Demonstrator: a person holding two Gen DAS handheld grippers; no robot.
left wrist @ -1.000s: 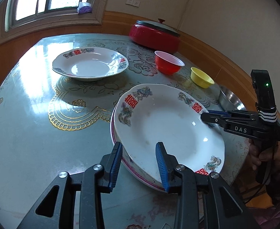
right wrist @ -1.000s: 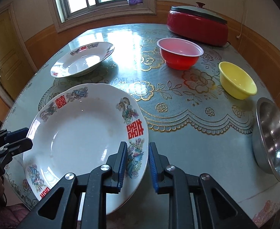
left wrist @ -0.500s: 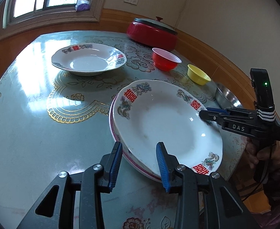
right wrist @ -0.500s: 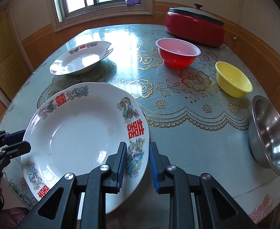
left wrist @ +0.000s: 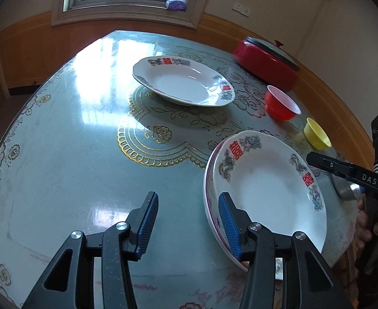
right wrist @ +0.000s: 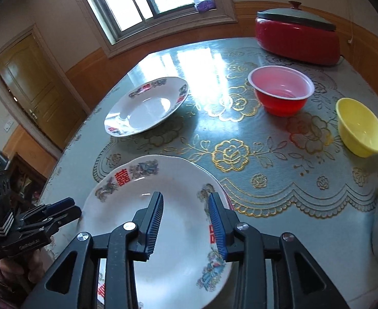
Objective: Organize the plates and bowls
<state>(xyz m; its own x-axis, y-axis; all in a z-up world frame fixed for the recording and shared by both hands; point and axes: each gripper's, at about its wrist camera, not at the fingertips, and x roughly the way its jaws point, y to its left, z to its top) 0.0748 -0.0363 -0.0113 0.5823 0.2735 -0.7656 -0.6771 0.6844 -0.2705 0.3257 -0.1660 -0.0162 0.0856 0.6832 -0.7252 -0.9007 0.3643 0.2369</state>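
Both the left gripper [left wrist: 188, 219] and right gripper [right wrist: 186, 219] are spread wide, empty; the lower plate [left wrist: 207, 195] (beneath the top plate [left wrist: 268, 193]) is mostly hidden.

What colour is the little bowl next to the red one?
Yellow. The small bowl beside the red bowl shows best in the right wrist view.

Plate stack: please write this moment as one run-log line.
left gripper: open | right gripper: open | top plate: stacked on pink-rimmed plate | far plate: alone
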